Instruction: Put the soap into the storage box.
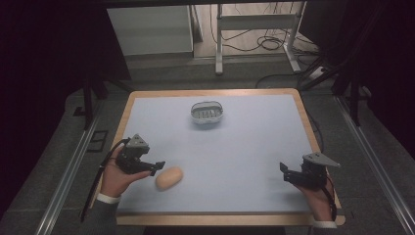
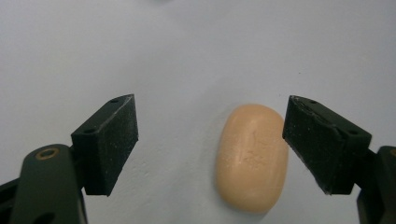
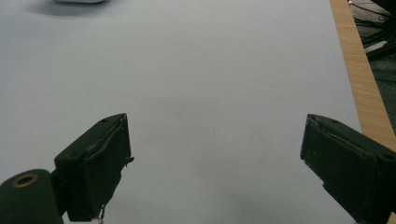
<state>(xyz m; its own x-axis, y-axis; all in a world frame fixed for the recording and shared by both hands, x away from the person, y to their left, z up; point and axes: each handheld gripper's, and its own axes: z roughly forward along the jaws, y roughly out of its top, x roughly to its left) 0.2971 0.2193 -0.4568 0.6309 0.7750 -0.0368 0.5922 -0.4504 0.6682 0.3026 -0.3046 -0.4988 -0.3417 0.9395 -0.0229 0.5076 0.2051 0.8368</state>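
High view: a peach-coloured oval soap bar (image 1: 169,177) lies on the pale blue tabletop (image 1: 244,147) near its front left, just beside the left tongs (image 1: 157,166), which are held in a hand. Left gripper view has those tongs (image 2: 210,140) spread wide, the soap (image 2: 251,158) lying flat between the jaws, close against the right-hand one. At the front right the right tongs (image 1: 284,170) are spread too (image 3: 215,163), over bare tabletop. A small clear dish (image 1: 207,112) sits toward the far side
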